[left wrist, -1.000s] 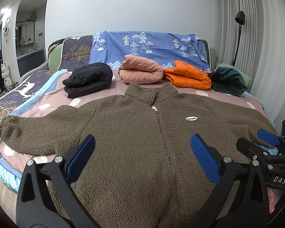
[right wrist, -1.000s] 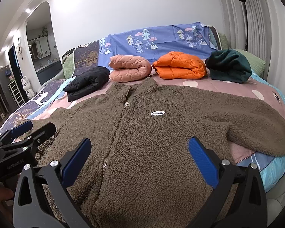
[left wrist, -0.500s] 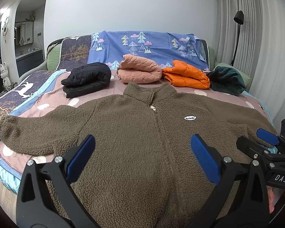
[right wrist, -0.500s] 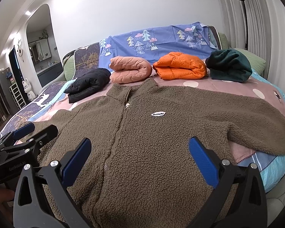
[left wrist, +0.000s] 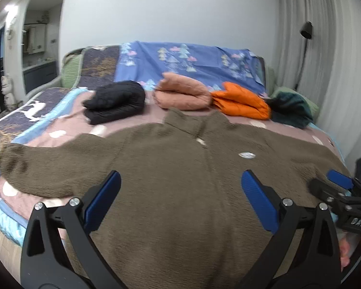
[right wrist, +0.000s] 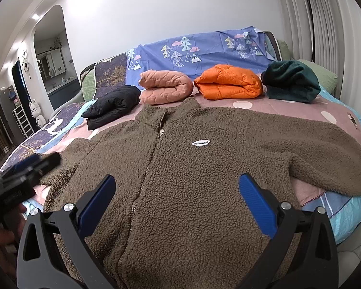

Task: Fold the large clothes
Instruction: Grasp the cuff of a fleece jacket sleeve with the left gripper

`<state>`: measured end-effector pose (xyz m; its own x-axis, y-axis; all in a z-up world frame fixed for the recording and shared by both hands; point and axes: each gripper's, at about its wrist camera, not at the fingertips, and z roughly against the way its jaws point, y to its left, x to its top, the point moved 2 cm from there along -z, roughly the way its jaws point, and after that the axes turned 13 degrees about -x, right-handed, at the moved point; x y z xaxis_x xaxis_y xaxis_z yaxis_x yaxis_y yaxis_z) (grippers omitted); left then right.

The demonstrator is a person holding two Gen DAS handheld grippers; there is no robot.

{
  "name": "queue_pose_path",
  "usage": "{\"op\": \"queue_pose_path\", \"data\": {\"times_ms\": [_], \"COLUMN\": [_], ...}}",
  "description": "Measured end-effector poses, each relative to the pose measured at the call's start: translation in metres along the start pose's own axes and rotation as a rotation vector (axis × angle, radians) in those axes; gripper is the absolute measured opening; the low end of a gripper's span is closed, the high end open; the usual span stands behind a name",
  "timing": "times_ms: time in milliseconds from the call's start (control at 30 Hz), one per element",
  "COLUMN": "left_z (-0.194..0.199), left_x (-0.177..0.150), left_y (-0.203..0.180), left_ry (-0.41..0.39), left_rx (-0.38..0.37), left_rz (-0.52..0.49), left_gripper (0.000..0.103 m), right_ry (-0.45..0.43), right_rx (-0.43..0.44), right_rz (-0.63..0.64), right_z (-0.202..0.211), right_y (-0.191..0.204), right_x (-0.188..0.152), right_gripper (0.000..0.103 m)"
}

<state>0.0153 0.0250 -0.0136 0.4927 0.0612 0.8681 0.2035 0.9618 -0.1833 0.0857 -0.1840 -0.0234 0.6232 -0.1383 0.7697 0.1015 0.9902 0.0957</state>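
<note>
Four folded jackets (right wrist: 226,83) line the bed's (right wrist: 337,118) far edge, while the brown fleece jacket (right wrist: 192,180) lies unfolded beneath both spread, empty grippers (left wrist: 180,200) (right wrist: 175,200).

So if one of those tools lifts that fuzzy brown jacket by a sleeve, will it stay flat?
Probably not: the brown fleece jacket lies limp, its sleeve drooping over the bed edge. Thick pile suggests bulky yet grippy.

Left gripper (left wrist: 180,202) now swung leftward, its view blurred, fleece jacket (left wrist: 180,180) shifted right
</note>
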Motion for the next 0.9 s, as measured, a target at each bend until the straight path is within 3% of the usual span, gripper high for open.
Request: {"op": "queue_pose_path", "data": {"times_ms": [233,400,467,533,600,633,900], "left_z": [0.023,0.050,0.064,0.077,0.084,0.085,0.075], "left_x": [0.005,-0.006,-0.016,-0.029,-0.039,-0.043,-0.068], "left_y": [0.122,0.244,0.292,0.335,0.371,0.384,0.446], "left_ry": [-0.043,-0.058,-0.087,-0.126,-0.137,-0.136,-0.133], "left_rx": [0.232,0.363,0.364,0.323,0.298,0.298,0.260], "left_rz": [0.127,0.333,0.463,0.616,0.732,0.774,0.946], "left_gripper": [0.101,0.101,0.100,0.094,0.079,0.079,0.073], "right_ry": [0.012,0.041,0.030,0.028,0.022,0.016,0.023], "right_rx": [0.008,0.011,0.008,0.006,0.003,0.000,0.007], "right_rz": [0.007,0.029,0.037,0.042,0.040,0.044,0.020], "right_z": [-0.007,-0.011,-0.011,-0.012,-0.012,-0.012,-0.013], "right_y": [0.000,0.005,0.007,0.008,0.008,0.008,0.007], "right_x": [0.001,-0.001,0.000,0.001,0.002,0.002,0.002], "right_gripper": [0.102,0.102,0.102,0.102,0.102,0.102,0.102]}}
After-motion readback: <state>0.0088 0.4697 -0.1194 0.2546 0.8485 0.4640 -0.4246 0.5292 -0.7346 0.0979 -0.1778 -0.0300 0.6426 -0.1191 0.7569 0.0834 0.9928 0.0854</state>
